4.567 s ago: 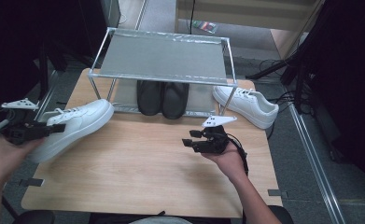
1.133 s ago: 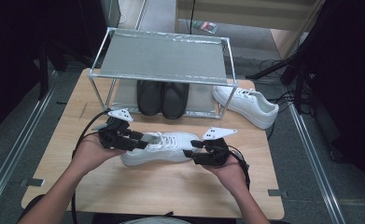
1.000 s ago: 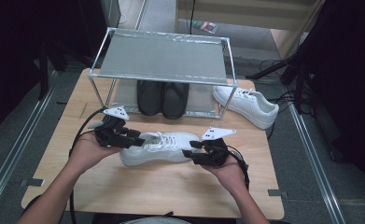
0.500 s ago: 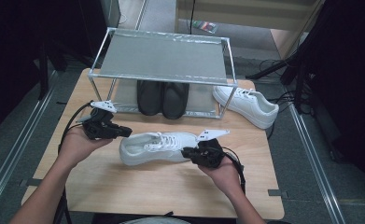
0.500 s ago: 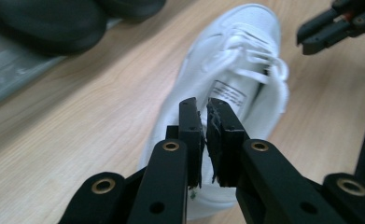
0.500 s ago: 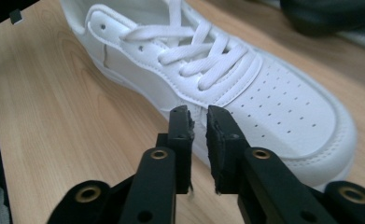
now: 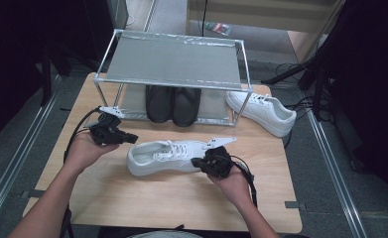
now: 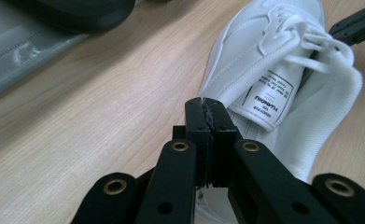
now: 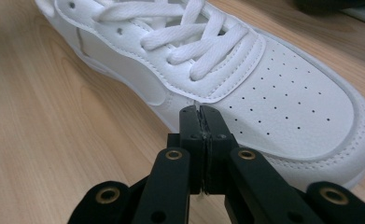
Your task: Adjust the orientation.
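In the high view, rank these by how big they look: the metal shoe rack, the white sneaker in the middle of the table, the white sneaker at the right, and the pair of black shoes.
1. Metal shoe rack
2. White sneaker in the middle of the table, nearer the camera
3. White sneaker at the right, probably the same size really
4. Pair of black shoes, partly hidden under the rack, so unsure

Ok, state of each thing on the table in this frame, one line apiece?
Left gripper: jaws shut on nothing, beside the near sneaker's heel.
Right gripper: jaws shut on nothing, at the near sneaker's toe.
Near white sneaker: upright on the table, laced, held by neither gripper.
Far white sneaker: upright on the table, beside the rack.
Black shoes: paired, on the rack's lower shelf.
Rack: standing, top shelf bare.
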Tool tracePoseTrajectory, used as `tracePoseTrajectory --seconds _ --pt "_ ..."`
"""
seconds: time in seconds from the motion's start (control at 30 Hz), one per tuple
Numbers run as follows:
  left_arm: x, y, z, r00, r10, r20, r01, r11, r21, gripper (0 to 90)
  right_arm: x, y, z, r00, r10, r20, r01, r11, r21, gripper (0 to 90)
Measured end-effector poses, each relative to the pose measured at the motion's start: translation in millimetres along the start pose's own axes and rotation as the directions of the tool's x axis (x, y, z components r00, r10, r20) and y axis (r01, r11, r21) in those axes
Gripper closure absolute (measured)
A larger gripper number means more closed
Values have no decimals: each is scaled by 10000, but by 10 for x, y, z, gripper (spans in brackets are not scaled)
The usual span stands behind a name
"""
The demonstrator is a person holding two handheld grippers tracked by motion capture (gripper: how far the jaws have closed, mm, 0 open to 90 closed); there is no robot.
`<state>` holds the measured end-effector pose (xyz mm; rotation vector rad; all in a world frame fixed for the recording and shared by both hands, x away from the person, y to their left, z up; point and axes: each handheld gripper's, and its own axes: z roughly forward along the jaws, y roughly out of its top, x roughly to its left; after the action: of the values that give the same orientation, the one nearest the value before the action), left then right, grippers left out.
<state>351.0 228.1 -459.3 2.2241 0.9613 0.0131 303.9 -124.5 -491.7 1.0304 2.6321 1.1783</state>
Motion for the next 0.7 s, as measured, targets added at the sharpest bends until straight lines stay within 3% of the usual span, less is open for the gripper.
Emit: tracePoseTrajectory --seconds 0.23,0.4,0.7 --pt "-34 -5 24 9999 132 -73 -131 9999 90 900 -24 4 20 10000 -46 2 46 10000 75 900" --pt "-31 -43 21 9999 -86 137 87 9999 -62 900 -45 11 24 10000 68 -24 -68 9999 84 900" --pt "-85 -104 -6 9999 -116 122 117 9999 -69 900 -82 37 39 9998 162 -103 -161 9998 140 900"
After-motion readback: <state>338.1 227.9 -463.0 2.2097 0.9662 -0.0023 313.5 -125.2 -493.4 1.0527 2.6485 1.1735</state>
